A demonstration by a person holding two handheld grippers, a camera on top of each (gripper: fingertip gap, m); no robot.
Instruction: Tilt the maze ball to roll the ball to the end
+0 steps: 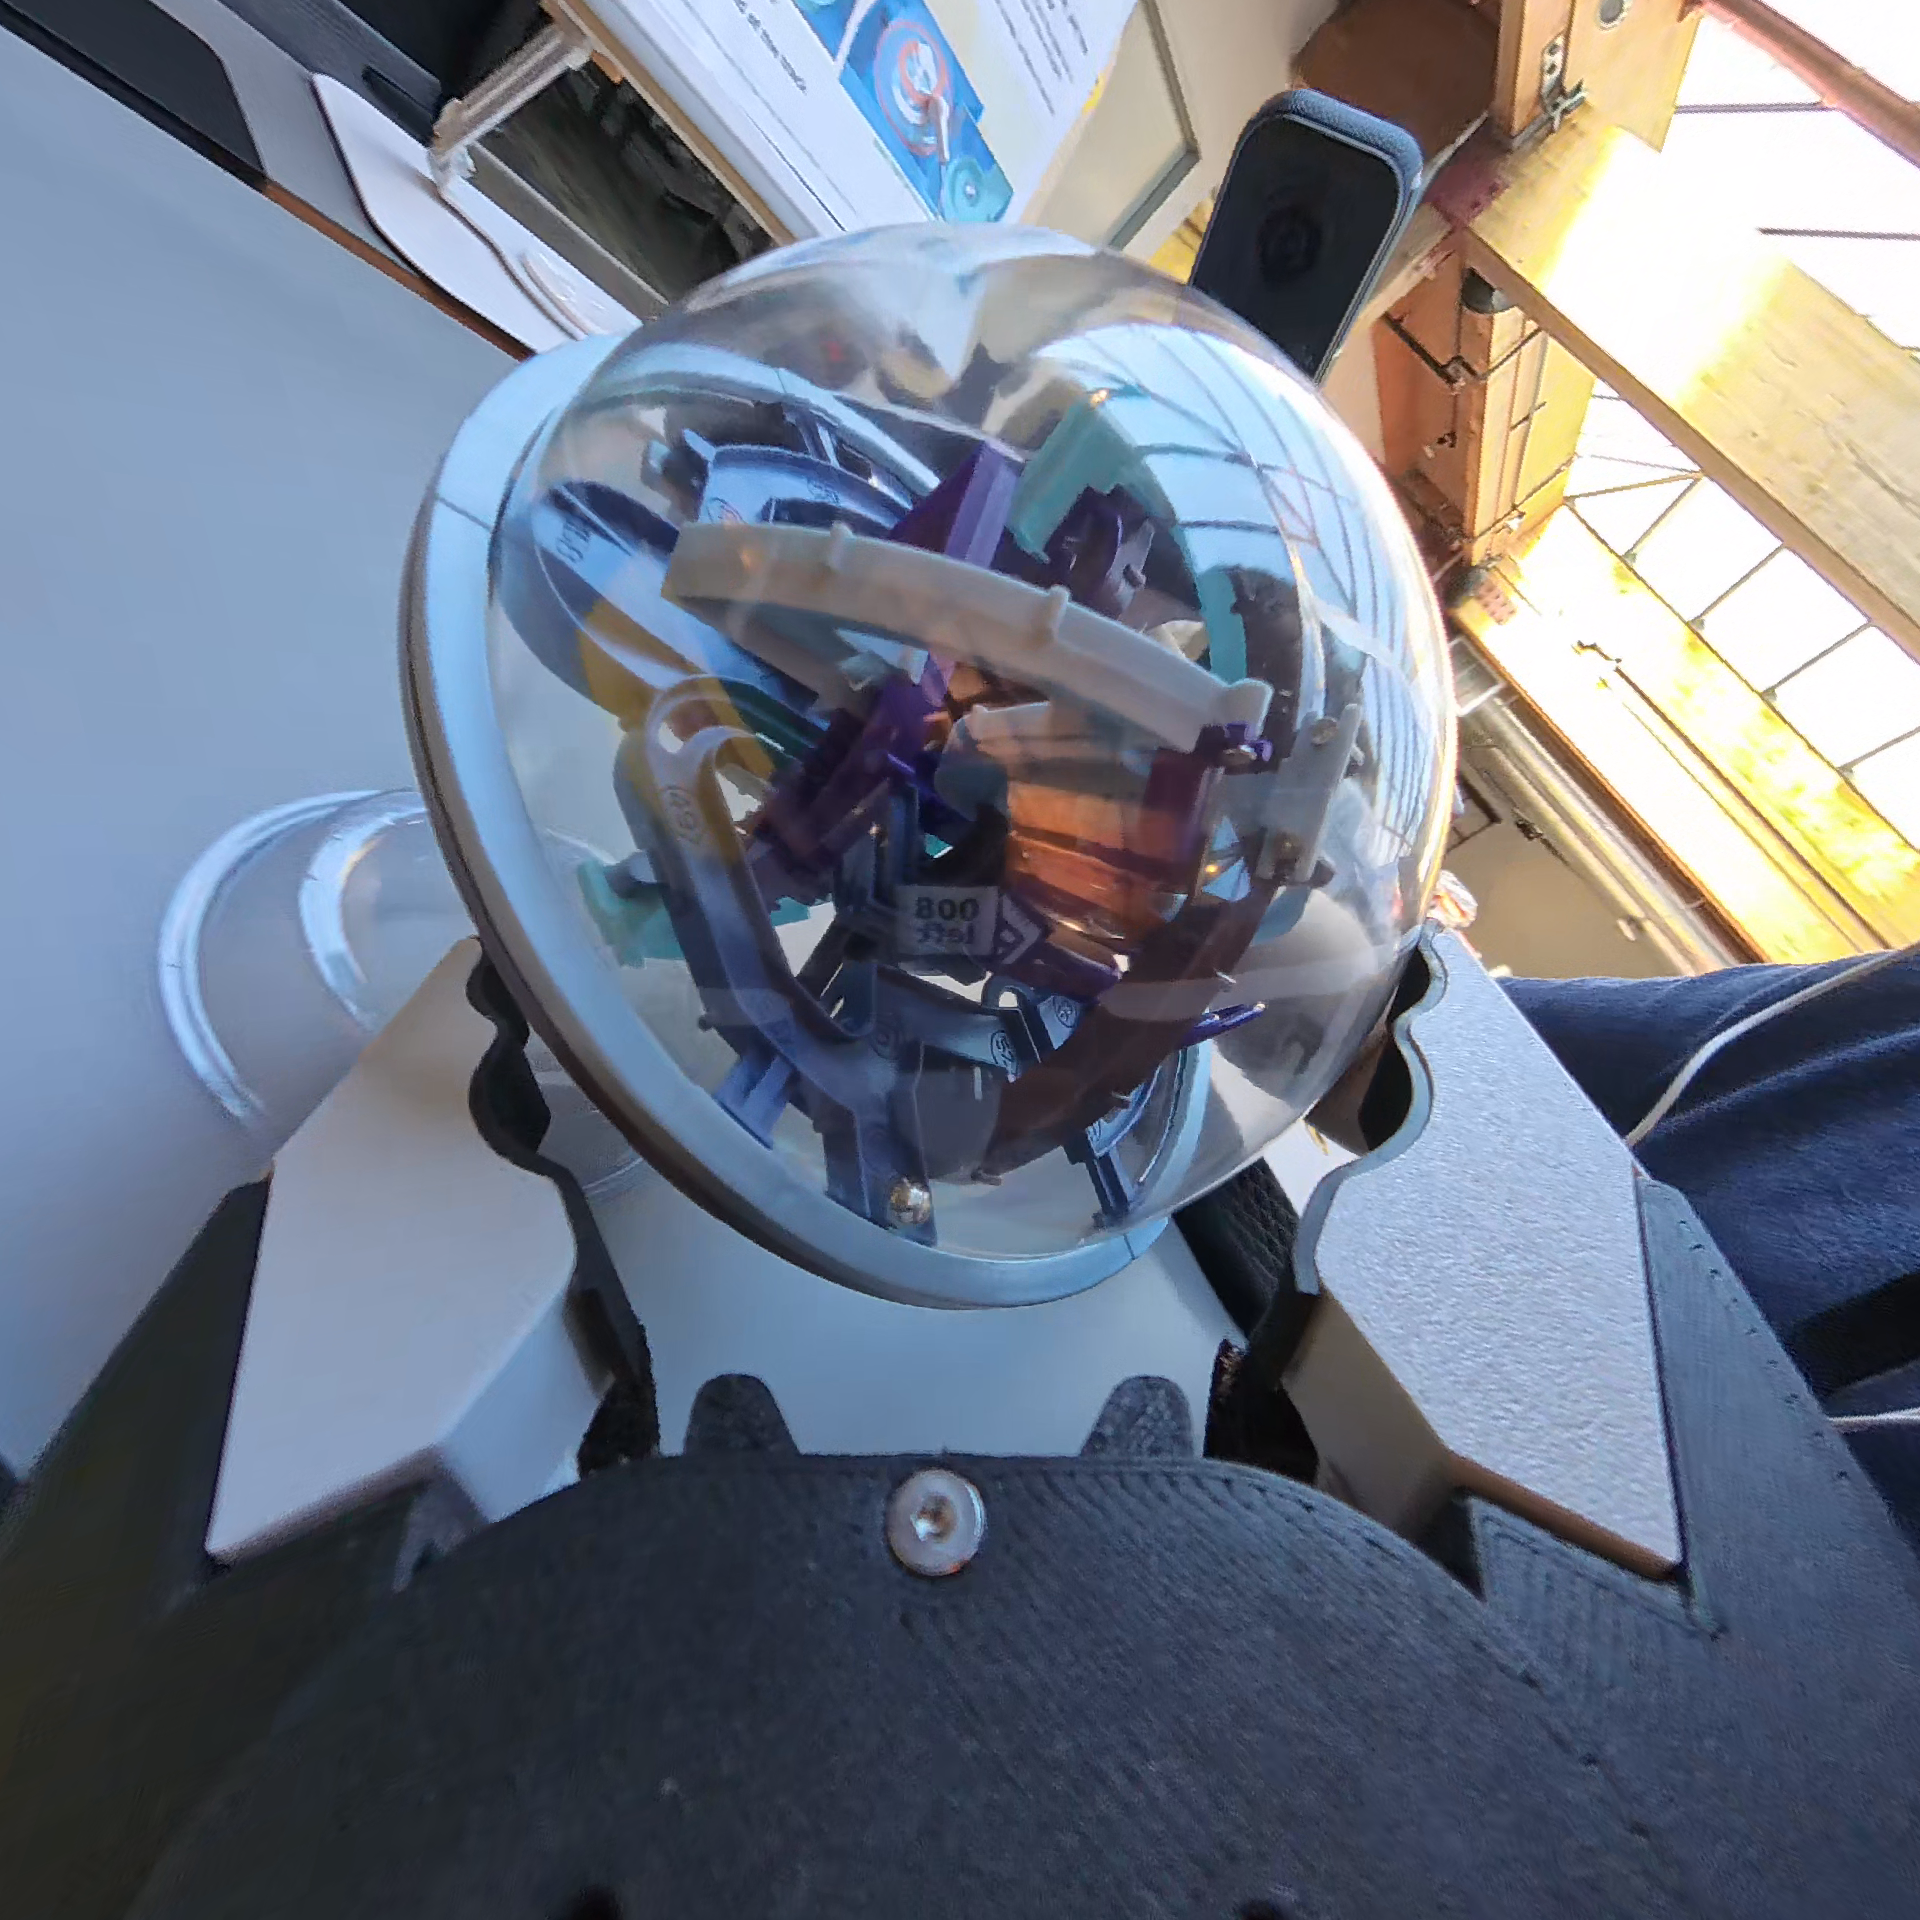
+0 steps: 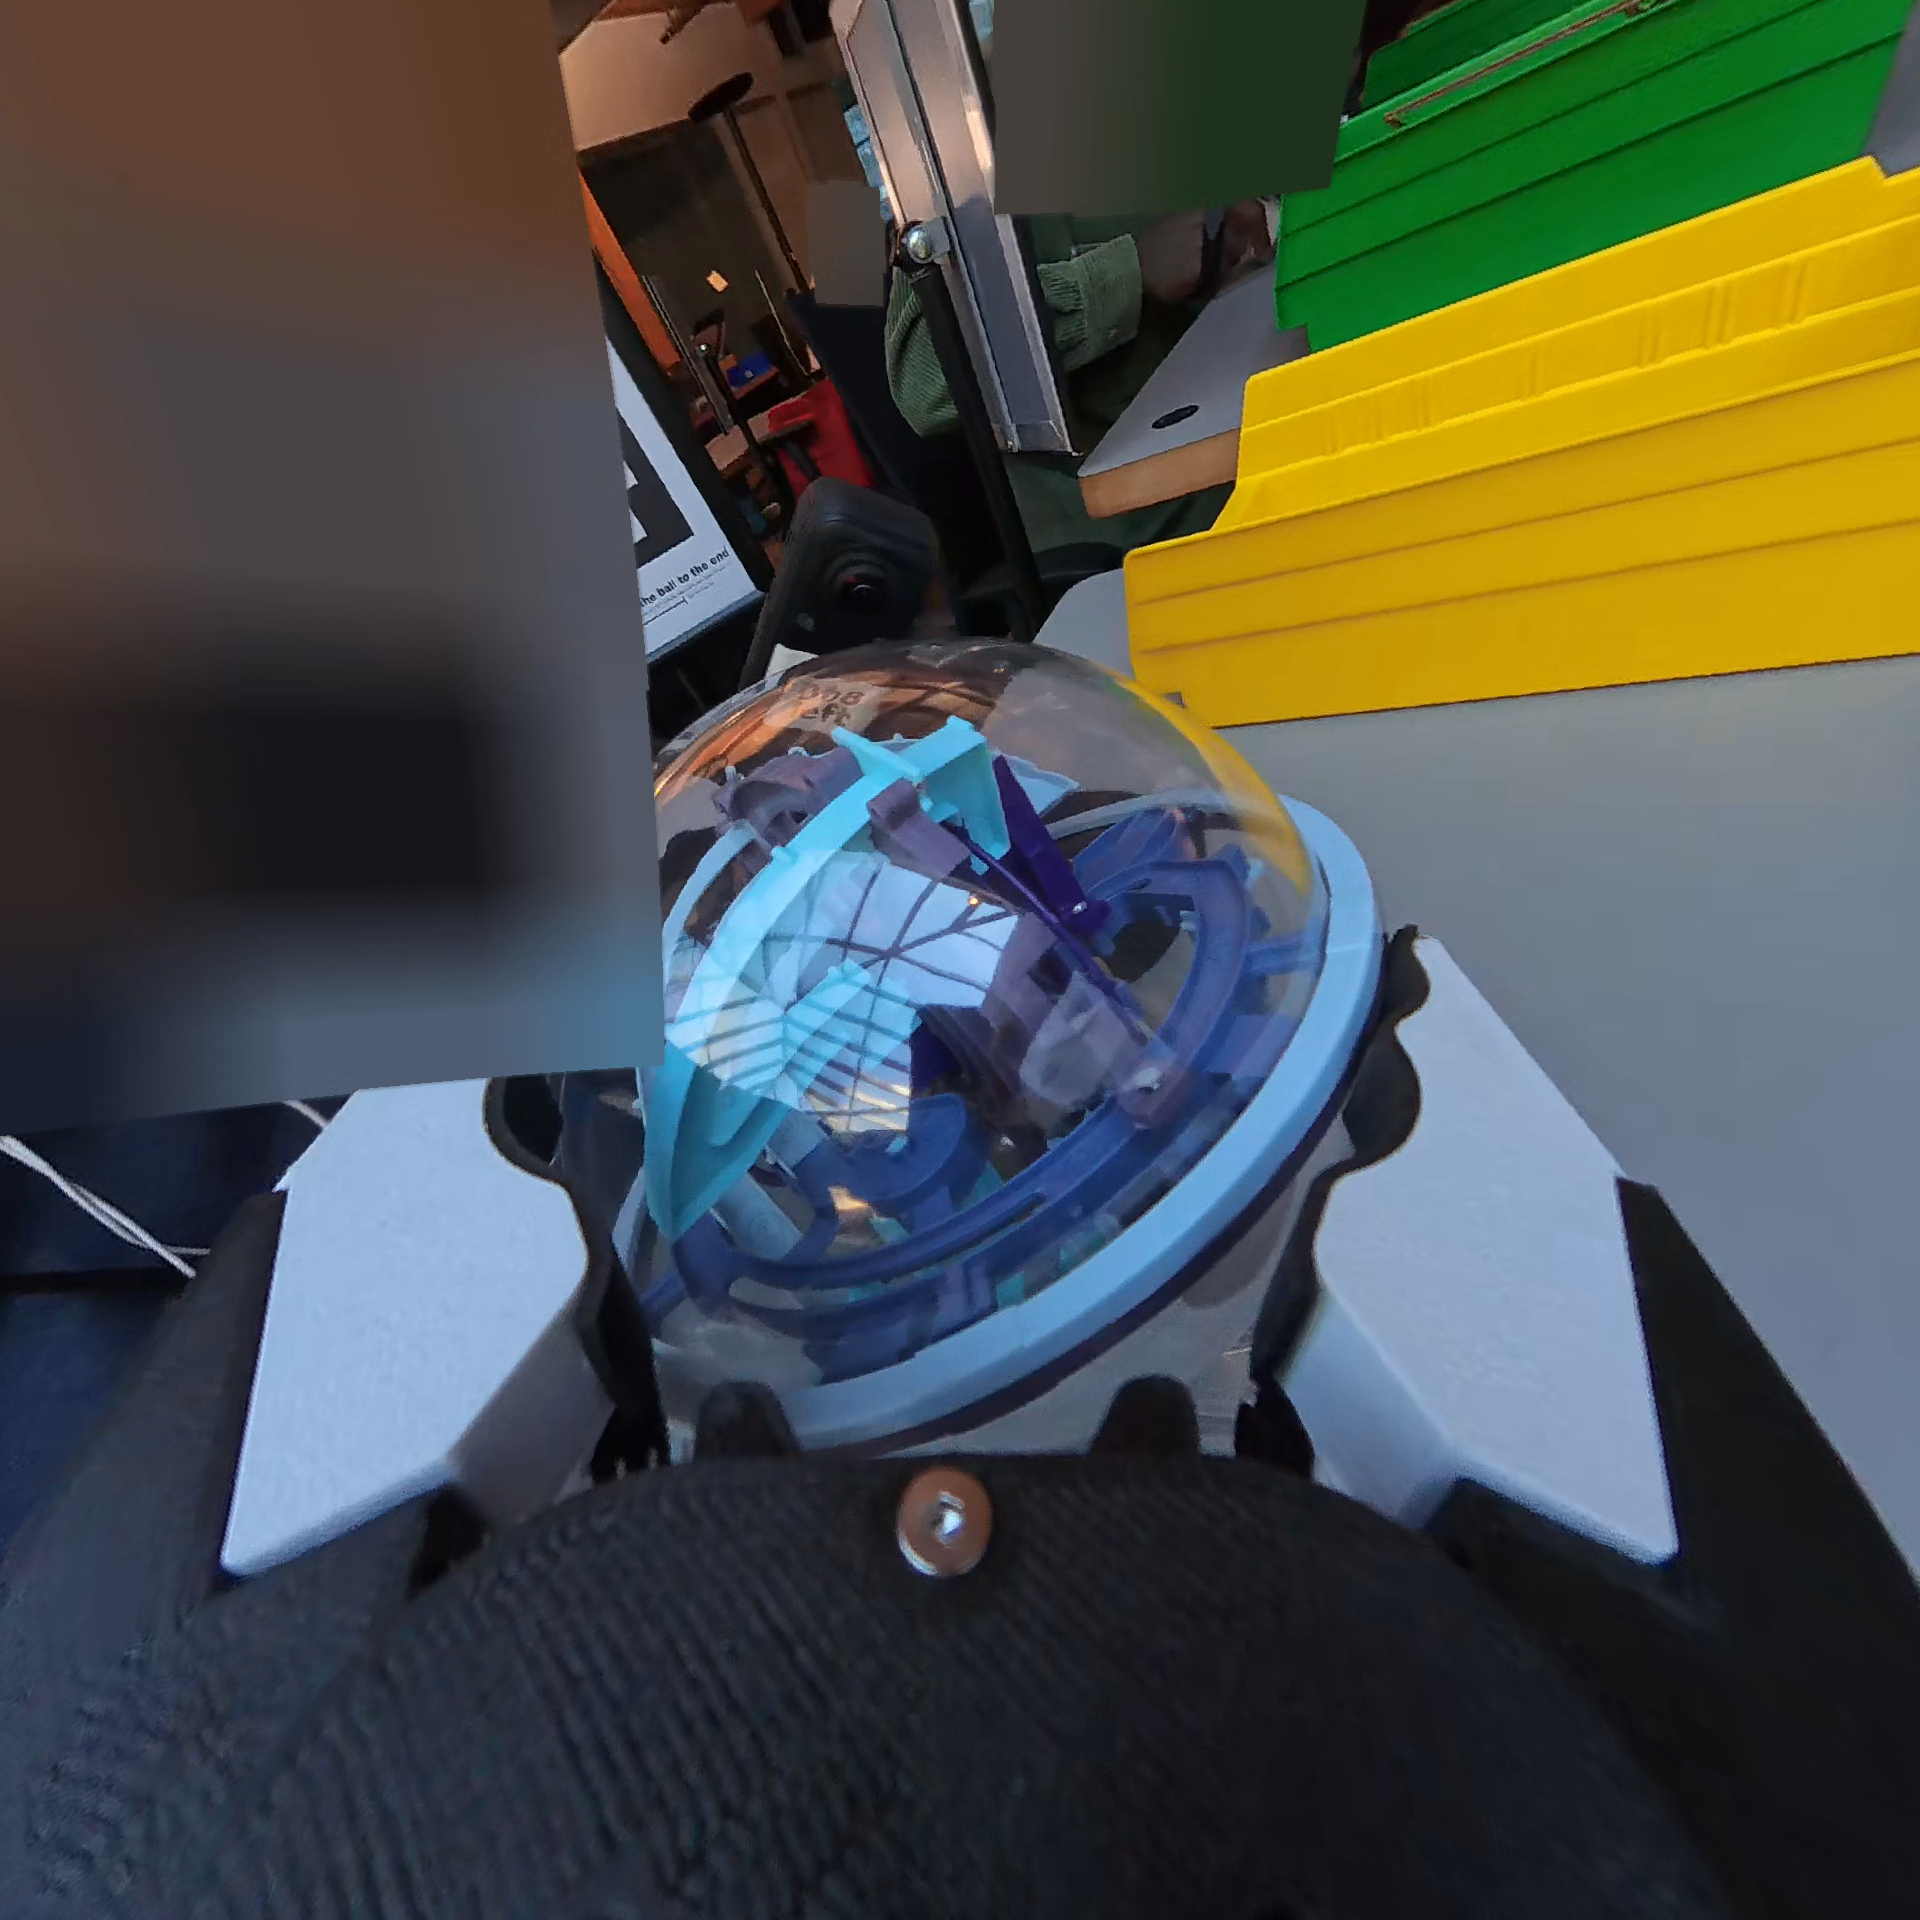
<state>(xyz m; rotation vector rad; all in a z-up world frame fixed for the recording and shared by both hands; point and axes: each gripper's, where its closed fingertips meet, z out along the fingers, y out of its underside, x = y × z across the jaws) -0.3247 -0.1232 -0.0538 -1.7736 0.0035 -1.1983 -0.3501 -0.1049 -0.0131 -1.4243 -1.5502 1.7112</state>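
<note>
The maze ball [image 1: 935, 675] is a clear sphere with a grey ring around its middle and blue, purple, teal and cream tracks inside. A small steel ball [image 1: 912, 1200] sits on a blue track low in the sphere, near the ring. My left gripper [image 1: 956, 987] is shut on the maze ball and holds it tilted. In the right wrist view the maze ball [image 2: 987, 935] sits between the fingers of my right gripper [image 2: 956, 1039], which is also shut on it. I cannot make out the steel ball in that view.
A clear round stand [image 1: 270, 935] lies on the white table [image 1: 156, 520] to the left. A yellow bin [image 2: 1558, 499] and a green bin [image 2: 1610, 156] stand at the right. A dark sleeve [image 1: 1714, 1091] is close on the right. A person in green [image 2: 987, 312] sits behind.
</note>
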